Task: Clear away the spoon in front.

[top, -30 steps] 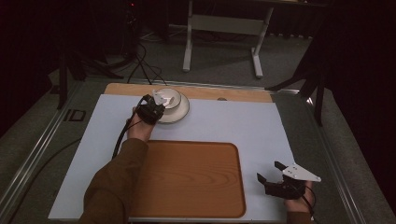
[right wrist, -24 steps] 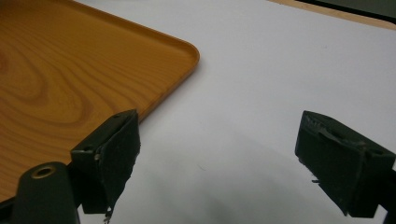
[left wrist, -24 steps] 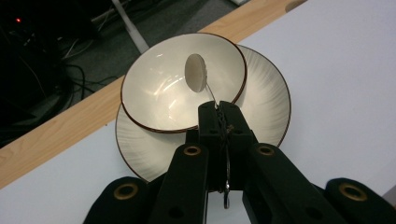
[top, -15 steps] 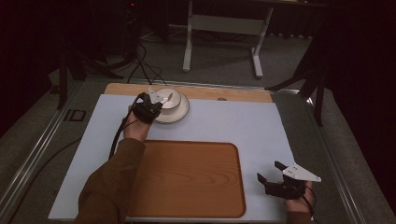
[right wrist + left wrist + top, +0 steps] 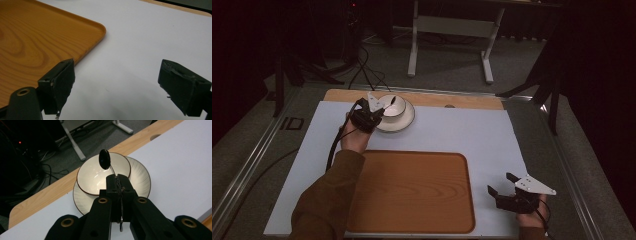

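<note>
The left hand-held gripper [image 5: 117, 183] has its jaws clamped together on the thin metal handle of a small spoon with a black oval bowl [image 5: 104, 159]. Compared with a second ago, the left hand sits a little higher and the spoon now hangs above the cream ceramic bowl with a dark brown rim [image 5: 100, 176] rather than resting in it; in the high view its dark head shows over the bowl [image 5: 391, 106]. The bowl stands on a cream ribbed saucer with the same dark rim [image 5: 140, 180], at the far left of the pale blue tabletop [image 5: 462, 135], just in front of the strip of light wood along the far edge [image 5: 462, 100].

That lift suggests the spoon is being taken out of the crockery, probably to be carried to the rectangular orange-brown wooden tray with rounded corners [image 5: 412, 192], which lies bare in the near middle of the tabletop. The bowl and saucer would then remain to be moved.

The right hand-held gripper [image 5: 115, 82] has kept its place near the tray's right corner, jaws standing wide apart with nothing between them, over the tabletop.

The only readable writing is the large "ID" marking [image 5: 292, 123] on the grey surface left of the tabletop; no brand shows on the crockery.
</note>
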A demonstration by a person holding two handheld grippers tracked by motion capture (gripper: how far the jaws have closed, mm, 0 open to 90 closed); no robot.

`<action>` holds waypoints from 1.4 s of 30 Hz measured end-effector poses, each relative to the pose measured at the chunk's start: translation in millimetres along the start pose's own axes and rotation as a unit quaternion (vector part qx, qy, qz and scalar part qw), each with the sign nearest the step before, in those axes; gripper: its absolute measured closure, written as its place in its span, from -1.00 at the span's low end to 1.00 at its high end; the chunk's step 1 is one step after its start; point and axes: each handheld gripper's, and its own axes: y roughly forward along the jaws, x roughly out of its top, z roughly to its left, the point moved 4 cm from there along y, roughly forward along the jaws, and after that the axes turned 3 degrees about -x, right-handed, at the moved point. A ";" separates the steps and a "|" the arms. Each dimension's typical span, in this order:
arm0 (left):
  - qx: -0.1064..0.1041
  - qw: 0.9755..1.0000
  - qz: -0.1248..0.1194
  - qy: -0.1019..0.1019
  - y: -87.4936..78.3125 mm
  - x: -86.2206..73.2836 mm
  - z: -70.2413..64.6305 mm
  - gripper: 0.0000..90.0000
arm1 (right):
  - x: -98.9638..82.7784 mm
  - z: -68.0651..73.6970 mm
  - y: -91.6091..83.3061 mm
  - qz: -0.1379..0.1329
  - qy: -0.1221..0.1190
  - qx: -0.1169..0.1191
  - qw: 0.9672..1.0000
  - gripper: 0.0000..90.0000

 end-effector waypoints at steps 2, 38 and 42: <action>0.002 1.000 -0.005 0.002 -3.6 1.8 -0.7 0.98 | 0.0 0.0 0.1 0.000 -0.001 0.000 1.000 -0.69; 0.021 0.999 -0.048 0.011 -58.1 -9.8 -10.5 0.98 | 0.5 0.2 -0.5 -0.002 -0.001 -0.002 1.000 -0.69; 0.024 0.998 -0.051 0.011 -63.6 -12.0 -12.2 0.98 | 0.6 0.4 -0.5 -0.002 -0.001 -0.002 1.000 -0.69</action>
